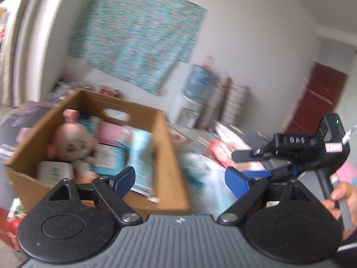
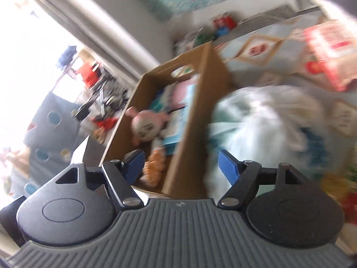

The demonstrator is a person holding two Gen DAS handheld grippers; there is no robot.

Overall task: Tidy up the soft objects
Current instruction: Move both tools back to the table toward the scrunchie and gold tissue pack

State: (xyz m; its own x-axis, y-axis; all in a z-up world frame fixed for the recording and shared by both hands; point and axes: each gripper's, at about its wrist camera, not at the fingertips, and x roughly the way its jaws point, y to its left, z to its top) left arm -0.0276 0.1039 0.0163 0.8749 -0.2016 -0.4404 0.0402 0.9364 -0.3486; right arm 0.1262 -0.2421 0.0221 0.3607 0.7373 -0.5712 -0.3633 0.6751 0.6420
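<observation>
1. Only the left camera shows the right gripper [image 1: 239, 167] and the hand [image 1: 341, 197] on its handle; the right camera shows a bright window [image 2: 29, 51].
2. The cardboard box [image 1: 169, 156] holds a pink doll [image 1: 72, 143] and blue packets [image 1: 141, 158].
3. Both grippers, the left gripper [image 1: 180, 182] too, are spread wide and empty.
4. A blurred white bundle [image 2: 263, 116] lies just beside the box.

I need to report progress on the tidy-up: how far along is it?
Done: the pink doll and several soft packs lie in the cardboard box. In hand: nothing; the left gripper and right gripper are both open and empty. Left: a pale bag lies outside, beside the box.
</observation>
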